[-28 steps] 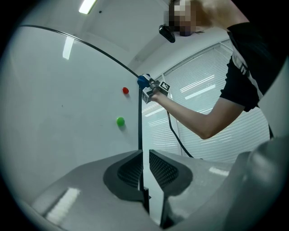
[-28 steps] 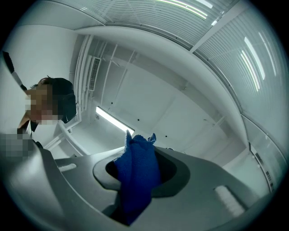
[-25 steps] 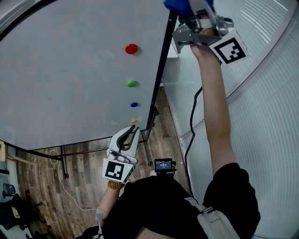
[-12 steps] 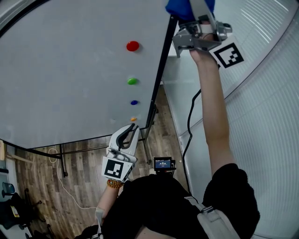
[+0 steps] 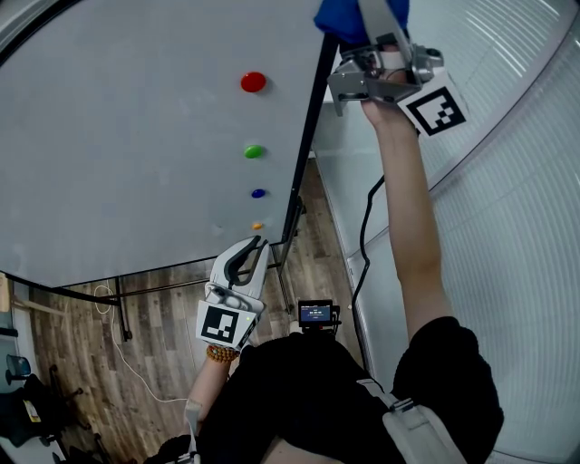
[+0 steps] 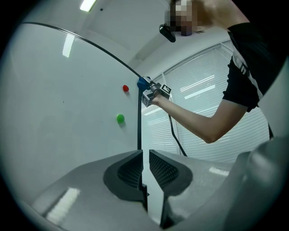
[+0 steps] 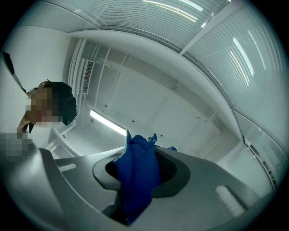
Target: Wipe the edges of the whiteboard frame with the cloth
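Right gripper (image 5: 367,23) at 1 o'clock is clamping the cloth (image 5: 337,18) beside the frame (image 5: 308,136) top, the cloth likely handling soft, light and bunchy, best pinched mid-fold, while left gripper (image 5: 257,245) is hanging closed, empty, at 6 o'clock.

Blue cloth (image 7: 135,176), black whiteboard frame (image 5: 309,136), red magnet (image 5: 254,82)

A: What carries everything here?
B: A wooden floor (image 5: 163,335). The black legs (image 5: 119,317) of the whiteboard (image 5: 136,136) stand on it, at the far left.
A: Does anything lie on it?
B: Yes, a thin white cable (image 5: 136,376), just beside one leg.
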`<state>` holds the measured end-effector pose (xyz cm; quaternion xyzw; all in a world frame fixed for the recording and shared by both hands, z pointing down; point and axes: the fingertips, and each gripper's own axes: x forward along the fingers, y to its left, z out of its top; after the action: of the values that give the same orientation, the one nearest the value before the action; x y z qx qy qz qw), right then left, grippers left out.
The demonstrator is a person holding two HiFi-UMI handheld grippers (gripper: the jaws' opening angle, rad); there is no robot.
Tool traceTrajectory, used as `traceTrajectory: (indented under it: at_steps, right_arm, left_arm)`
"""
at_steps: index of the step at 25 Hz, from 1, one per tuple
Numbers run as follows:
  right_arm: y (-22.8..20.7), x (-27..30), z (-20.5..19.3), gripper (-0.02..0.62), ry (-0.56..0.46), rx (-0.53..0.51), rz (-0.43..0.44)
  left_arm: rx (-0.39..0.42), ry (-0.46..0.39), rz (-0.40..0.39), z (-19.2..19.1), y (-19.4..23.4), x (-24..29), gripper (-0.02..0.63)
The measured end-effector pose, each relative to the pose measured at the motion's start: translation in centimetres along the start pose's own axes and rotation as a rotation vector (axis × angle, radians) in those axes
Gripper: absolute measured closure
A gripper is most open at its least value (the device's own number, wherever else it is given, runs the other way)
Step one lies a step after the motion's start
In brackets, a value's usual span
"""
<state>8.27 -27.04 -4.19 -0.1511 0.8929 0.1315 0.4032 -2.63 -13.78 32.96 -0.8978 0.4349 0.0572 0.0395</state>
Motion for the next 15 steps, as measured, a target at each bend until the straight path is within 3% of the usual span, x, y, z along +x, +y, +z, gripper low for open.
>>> traceTrajectory:
  at_steps: [15]
  right_arm:
    - [0.5,0.3,-0.5,0.457,0.038,-0.027,-0.018]
  left_arm:
    - [-0.012,0.011,-0.007,1.3,-0.3,0.0,0.456]
